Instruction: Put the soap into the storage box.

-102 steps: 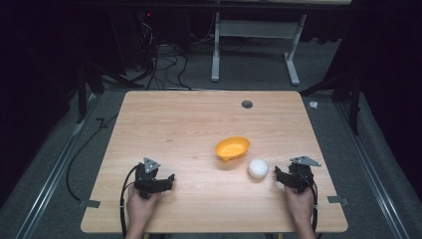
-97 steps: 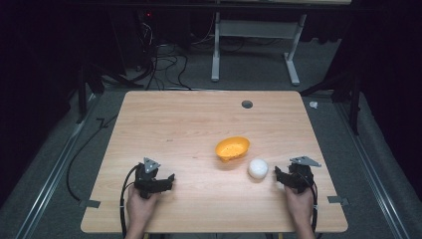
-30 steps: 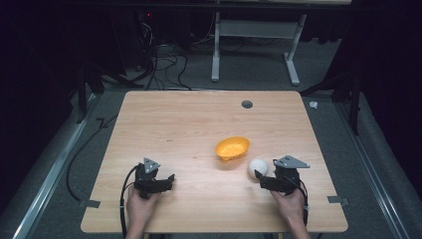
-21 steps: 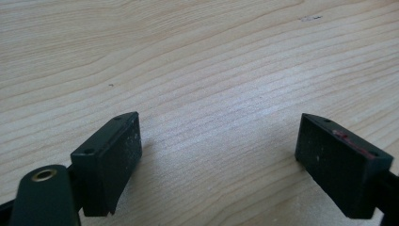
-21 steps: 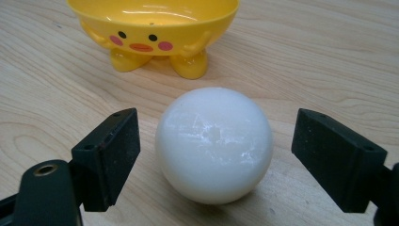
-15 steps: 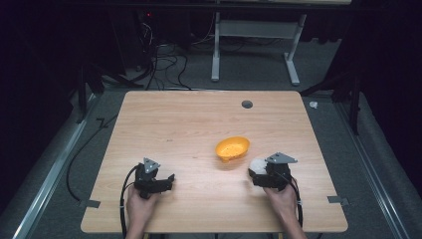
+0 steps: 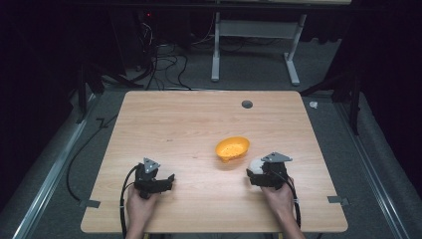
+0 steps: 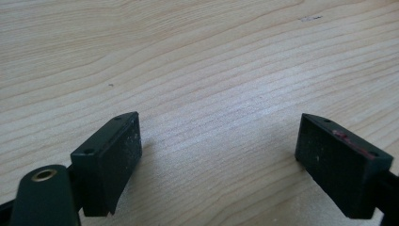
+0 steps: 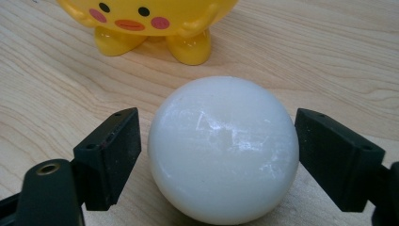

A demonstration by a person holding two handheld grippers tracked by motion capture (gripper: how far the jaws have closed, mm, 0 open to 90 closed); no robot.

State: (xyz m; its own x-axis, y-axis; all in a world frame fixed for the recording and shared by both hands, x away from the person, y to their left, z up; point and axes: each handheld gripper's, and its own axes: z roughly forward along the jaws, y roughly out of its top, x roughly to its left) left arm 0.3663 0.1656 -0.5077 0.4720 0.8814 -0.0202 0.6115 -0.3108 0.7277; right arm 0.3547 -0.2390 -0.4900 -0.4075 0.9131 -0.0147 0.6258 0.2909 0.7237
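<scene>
Right gripper (image 9: 219, 155) spread around white ball (image 9: 223, 146), yellow bowl (image 9: 150, 23) at 12 o'clock: close centred, gently; left gripper (image 8: 219, 160) spread, empty.

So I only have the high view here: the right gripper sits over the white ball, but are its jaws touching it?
Observer: Not yet. In the right gripper view the white ball sits between the open jaws with a slim gap on each side.
Operator: Is that orange thing just a bowl?
Observer: Its side is a yellow chick-faced bowl with little feet.
Operator: And the left gripper?
Observer: The left gripper is open over bare table.
</scene>
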